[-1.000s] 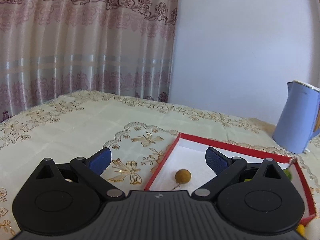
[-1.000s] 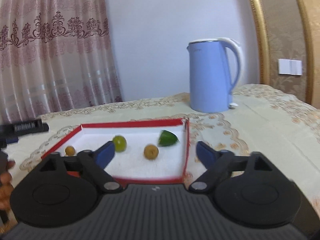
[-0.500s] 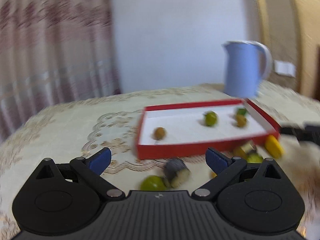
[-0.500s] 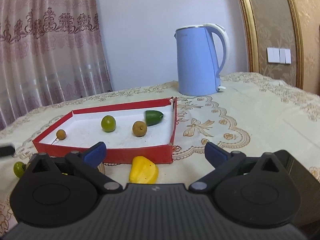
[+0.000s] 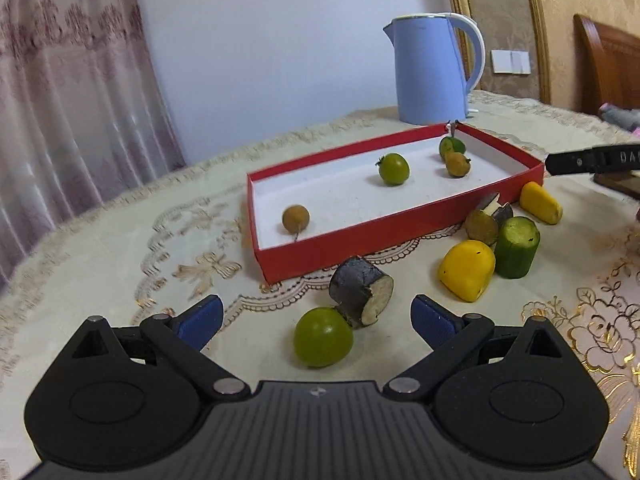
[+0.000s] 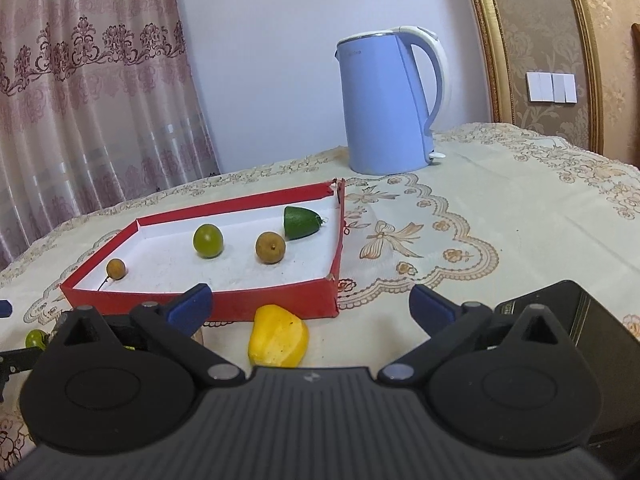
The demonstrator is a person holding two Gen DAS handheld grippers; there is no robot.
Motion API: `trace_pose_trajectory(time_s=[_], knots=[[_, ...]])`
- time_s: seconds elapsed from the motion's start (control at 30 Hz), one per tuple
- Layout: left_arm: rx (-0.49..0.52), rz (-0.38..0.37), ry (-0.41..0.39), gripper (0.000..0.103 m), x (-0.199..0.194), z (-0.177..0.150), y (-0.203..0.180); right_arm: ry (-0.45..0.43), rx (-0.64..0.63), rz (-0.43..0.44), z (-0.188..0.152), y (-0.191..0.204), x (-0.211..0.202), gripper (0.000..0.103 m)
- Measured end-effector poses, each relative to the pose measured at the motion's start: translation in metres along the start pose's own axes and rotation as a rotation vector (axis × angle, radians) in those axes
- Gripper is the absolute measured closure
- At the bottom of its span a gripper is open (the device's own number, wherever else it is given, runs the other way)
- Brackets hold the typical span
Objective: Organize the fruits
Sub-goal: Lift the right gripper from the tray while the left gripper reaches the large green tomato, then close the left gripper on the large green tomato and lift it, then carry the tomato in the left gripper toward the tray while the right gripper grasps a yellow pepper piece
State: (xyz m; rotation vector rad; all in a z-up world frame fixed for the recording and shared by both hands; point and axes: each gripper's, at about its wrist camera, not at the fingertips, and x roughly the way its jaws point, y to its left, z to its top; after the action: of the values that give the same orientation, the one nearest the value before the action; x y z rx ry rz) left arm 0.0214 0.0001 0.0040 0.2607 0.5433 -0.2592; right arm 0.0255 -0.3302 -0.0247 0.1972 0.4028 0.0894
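Cream embroidered cloth covers the worktop (image 5: 120,248), where a blue kettle (image 6: 386,104) stands toward the far edge behind a red tray (image 6: 280,294) holding four small fruits. Both the left gripper (image 5: 316,316) and the right gripper (image 6: 310,300) have their fingers spread wide, pinching nothing. Outside the tray, along the worktop's near edge, lie a yellow piece (image 6: 278,336) just before the right gripper, and a dark cut stub (image 5: 360,290) touching a green round fruit (image 5: 323,342) between the left fingers.
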Motion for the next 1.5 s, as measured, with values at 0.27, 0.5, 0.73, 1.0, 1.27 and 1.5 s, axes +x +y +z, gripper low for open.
trace_pose_trajectory(time_s=[0.27,0.5,0.73,1.0,1.27,1.5], knots=[[0.006,-0.133,0.069,0.019,0.012,0.003,0.016,0.011,-0.001,-0.009,0.0,0.001,0.001,0.0],[-0.036,-0.175,0.139,0.07,0.019,-0.001,0.026,0.025,-0.001,-0.014,0.0,0.0,0.004,0.0],[0.043,-0.109,0.09,0.07,0.007,-0.002,0.004,0.028,0.005,-0.015,0.0,-0.001,0.005,0.0],[0.037,-0.035,-0.026,0.07,-0.023,0.01,-0.002,0.026,-0.013,0.021,0.0,0.001,0.004,0.0],[-0.073,0.045,-0.047,0.07,-0.019,0.038,-0.014,0.029,-0.05,0.003,0.0,0.007,0.002,0.0],[-0.118,0.092,-0.042,0.07,-0.014,0.047,-0.04,0.025,-0.213,0.042,0.004,0.011,-0.01,0.0]])
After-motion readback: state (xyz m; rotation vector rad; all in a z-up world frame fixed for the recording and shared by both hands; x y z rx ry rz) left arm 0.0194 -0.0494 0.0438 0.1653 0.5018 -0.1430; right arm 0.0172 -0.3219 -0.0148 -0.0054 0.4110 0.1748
